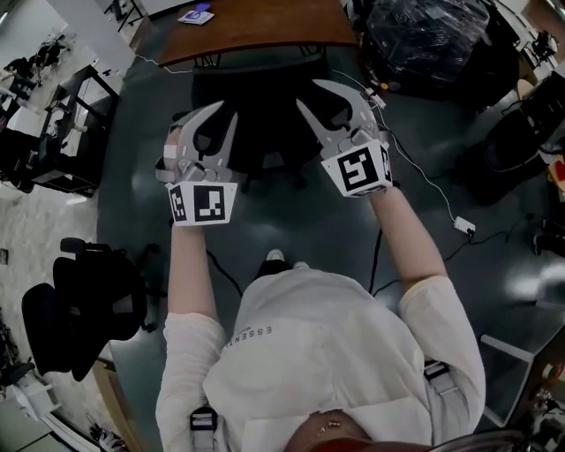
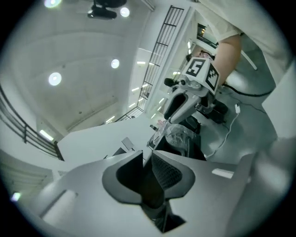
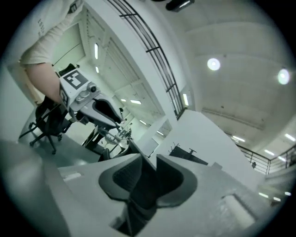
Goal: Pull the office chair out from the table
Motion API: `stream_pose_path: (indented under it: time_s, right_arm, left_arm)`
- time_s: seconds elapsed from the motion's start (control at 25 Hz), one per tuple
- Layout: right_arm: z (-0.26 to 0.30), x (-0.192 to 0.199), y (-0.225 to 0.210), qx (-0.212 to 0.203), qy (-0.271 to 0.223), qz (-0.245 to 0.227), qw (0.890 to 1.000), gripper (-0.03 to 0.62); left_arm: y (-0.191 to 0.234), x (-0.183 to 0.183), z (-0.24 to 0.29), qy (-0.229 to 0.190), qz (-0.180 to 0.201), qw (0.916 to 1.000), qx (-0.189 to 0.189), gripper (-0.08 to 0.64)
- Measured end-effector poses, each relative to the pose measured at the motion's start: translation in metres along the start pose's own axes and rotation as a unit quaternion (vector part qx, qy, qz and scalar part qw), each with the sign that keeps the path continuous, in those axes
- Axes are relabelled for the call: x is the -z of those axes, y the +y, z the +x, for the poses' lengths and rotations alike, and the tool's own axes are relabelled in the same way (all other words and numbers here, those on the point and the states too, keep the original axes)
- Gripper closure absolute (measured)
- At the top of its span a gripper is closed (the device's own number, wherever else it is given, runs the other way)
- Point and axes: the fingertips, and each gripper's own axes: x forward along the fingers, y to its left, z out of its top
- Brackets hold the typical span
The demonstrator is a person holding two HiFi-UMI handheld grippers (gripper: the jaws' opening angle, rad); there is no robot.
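Left claw [image 1: 226, 109] and right claw [image 1: 307, 92] are held side by side over the black office chair [image 1: 265, 110], jaws parted and empty. The chair is seen just beside the brown table [image 1: 256, 25].

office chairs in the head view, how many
2: a black office chair before the brown wooden table, a second black chair at lower left; dark clutter at right may hide more.

Office chair [image 1: 265, 115] on grey floor [image 1: 300, 221]
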Motion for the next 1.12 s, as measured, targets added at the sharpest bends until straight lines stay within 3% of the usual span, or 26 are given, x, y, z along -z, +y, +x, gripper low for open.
stream_pose_path:
  time_s: [0.08,0.2,0.24,0.32,0.36,0.4,0.56,0.68,0.8,0.96,1.12]
  right_arm:
    - [-0.026,0.008,0.008,0.038,0.001,0.046,0.998,0.598]
    - [-0.053,0.027,0.032,0.059,0.004,0.136,0.989,0.604]
    - [-0.06,0.034,0.042,0.06,0.011,0.163,0.985,0.604]
    - [-0.076,0.043,0.061,0.06,0.023,0.197,0.978,0.604]
    - [-0.084,0.044,0.069,0.059,0.028,0.205,0.976,0.604]
    - [-0.091,0.045,0.077,0.058,0.034,0.21,0.975,0.604]
    - [-0.117,0.043,0.114,0.039,0.063,0.219,0.973,0.604]
    - [-0.139,0.029,0.14,0.033,0.074,0.23,0.97,0.604]
    - [-0.165,0.012,0.171,0.04,0.083,0.255,0.962,0.604]
    - [-0.201,-0.012,0.206,0.052,0.096,0.261,0.959,0.604]
    - [-0.231,-0.046,0.234,0.053,0.099,0.259,0.959,0.604]
  left_arm:
    - [-0.015,-0.011,-0.018,-0.02,-0.055,0.998,-0.022,0.519]
    - [-0.032,-0.025,-0.043,-0.05,-0.148,0.987,-0.038,0.543]
    - [-0.037,-0.026,-0.051,-0.059,-0.199,0.9772,-0.046,0.543]
    - [-0.046,-0.022,-0.07,-0.066,-0.31,0.9457,-0.073,0.543]
    - [-0.052,-0.018,-0.08,-0.061,-0.341,0.9341,-0.085,0.543]
    - [-0.059,-0.015,-0.089,-0.052,-0.353,0.9297,-0.092,0.543]
    - [-0.103,-0.017,-0.121,-0.019,-0.34,0.9391,-0.048,0.543]
    - [-0.124,-0.032,-0.154,-0.021,-0.353,0.9352,-0.018,0.543]
    - [-0.134,-0.038,-0.196,-0.018,-0.37,0.9289,-0.016,0.543]
    - [-0.154,-0.053,-0.248,-0.019,-0.356,0.9343,-0.001,0.543]
    - [-0.173,-0.076,-0.296,-0.033,-0.361,0.9317,0.028,0.543]
